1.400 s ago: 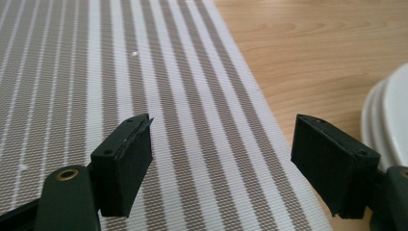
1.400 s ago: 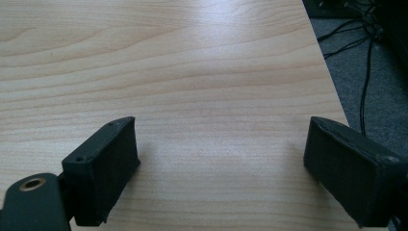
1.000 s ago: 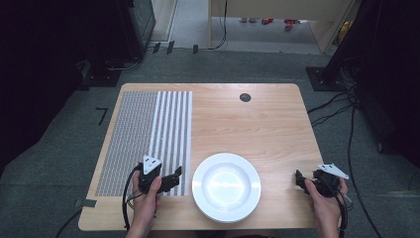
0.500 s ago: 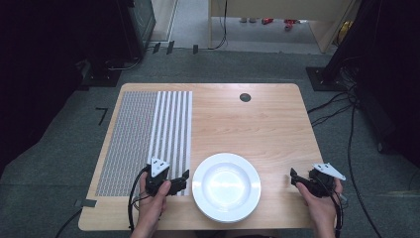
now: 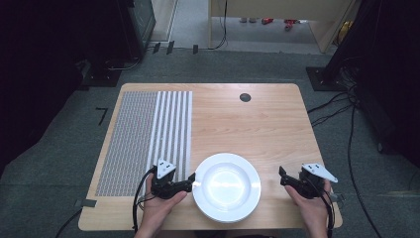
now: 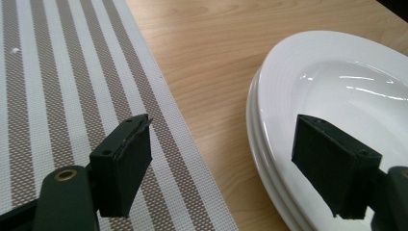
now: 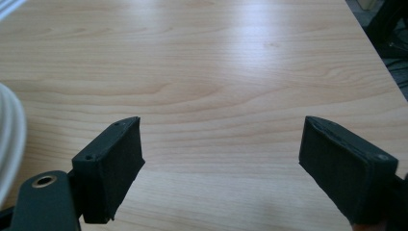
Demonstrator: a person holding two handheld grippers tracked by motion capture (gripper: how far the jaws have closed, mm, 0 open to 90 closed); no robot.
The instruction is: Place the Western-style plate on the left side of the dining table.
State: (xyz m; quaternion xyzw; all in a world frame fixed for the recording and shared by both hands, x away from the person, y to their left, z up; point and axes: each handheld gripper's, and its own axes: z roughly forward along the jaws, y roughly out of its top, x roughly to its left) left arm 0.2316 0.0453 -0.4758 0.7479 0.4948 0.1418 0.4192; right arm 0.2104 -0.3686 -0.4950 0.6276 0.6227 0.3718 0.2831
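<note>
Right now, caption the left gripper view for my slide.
Open left tool reaching the stacked white plates beside the striped mat.

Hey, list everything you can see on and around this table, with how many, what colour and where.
Plates: a stack, at least two by the rims in the left gripper view, white, near edge of the table, centre.
Placemat: one, brown-grey mesh with white stripes, left part of the table.
Table: one, light wood, centre of the high view.
Cable hole: one, black, far side of the tabletop.
Cables: several, black, on the grey floor to the right.
Left hand-held gripper: one, black, open, at the plates' left rim.
Right hand-held gripper: one, black, open, over bare wood right of the plates.
Hands: two, at the near edge.
</note>
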